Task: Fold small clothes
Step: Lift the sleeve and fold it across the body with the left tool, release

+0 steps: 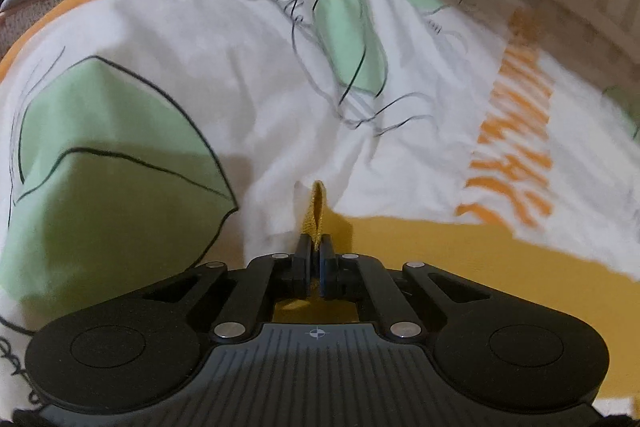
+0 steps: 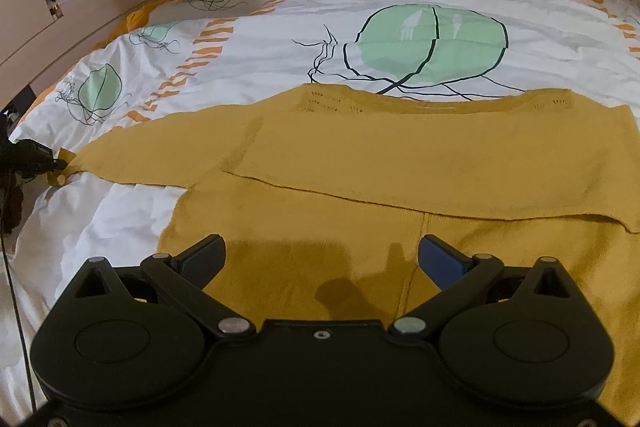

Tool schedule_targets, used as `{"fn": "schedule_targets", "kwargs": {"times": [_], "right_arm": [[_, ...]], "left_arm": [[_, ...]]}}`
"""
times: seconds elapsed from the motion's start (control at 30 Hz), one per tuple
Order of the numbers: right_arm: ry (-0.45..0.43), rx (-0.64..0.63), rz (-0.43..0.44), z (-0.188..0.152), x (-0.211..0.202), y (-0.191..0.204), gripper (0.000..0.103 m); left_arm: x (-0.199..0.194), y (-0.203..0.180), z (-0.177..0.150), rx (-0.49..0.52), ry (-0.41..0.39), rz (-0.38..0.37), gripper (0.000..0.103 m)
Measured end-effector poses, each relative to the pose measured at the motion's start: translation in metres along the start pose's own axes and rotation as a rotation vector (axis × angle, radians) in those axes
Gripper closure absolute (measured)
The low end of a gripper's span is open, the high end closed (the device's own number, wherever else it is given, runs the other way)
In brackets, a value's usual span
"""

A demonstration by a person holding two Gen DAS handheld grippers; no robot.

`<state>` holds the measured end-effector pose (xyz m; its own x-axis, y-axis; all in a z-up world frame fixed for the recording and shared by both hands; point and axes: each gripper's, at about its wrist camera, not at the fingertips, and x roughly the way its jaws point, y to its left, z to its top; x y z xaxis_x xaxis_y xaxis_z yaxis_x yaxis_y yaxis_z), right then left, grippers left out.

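The mustard sweater point(image 2: 400, 163) lies flat on the bed point(image 2: 280, 27), its right sleeve apparently already folded across the chest; the left sleeve point(image 2: 160, 151) is still stretched out, so I judge the fold barely begun. The left gripper point(image 1: 316, 243) is clamped on that sleeve's cuff point(image 1: 317, 203) near the bed's left edge, while the right gripper point(image 2: 320, 259) hangs wide over the hem. Open bedding beyond the collar leaves ample room.

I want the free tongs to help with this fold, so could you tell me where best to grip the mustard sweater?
Probably the sweater's near hem edge, under the open right tongs. Approach from above: the fabric lies flat on the bedspread, so pinch up a ridge.
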<state>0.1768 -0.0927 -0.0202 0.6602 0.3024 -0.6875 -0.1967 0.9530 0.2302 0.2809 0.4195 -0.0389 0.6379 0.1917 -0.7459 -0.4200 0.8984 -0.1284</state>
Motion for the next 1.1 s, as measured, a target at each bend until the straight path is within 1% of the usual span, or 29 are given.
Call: {"fn": "schedule_targets", "kwargs": {"times": [0.07,0.27,0.4,0.6,0.73,0.9,1.0,1.1], "right_arm": [[-0.002,0.009,0.002,0.0,-0.002,-0.002,0.001],[-0.017,0.04,0.011,-0.001,-0.012,-0.009,0.001],[-0.029,0.063,0.016,-0.006,-0.022,-0.017,0.001],[-0.052,0.11,0.008,-0.013,-0.04,-0.038,0.001],[-0.075,0.149,0.0,-0.018,-0.054,-0.055,0.001],[-0.103,0.19,-0.011,-0.025,-0.067,-0.074,0.001],[-0.114,0.207,-0.019,-0.029,-0.073,-0.084,0.001],[-0.127,0.224,-0.03,-0.033,-0.076,-0.095,0.001]], "left_arm": [[-0.012,-0.005,0.004,-0.001,-0.018,-0.019,0.1],[-0.054,-0.033,0.025,-0.05,-0.042,-0.157,0.1],[-0.085,-0.067,0.034,-0.044,-0.049,-0.255,0.1],[-0.129,-0.137,0.036,0.002,-0.063,-0.399,0.1],[-0.15,-0.188,0.031,0.045,-0.063,-0.488,0.1],[-0.169,-0.258,0.011,0.108,-0.055,-0.596,0.1],[-0.171,-0.292,-0.006,0.123,-0.03,-0.65,0.1],[-0.166,-0.327,-0.027,0.142,0.007,-0.684,0.1]]}}
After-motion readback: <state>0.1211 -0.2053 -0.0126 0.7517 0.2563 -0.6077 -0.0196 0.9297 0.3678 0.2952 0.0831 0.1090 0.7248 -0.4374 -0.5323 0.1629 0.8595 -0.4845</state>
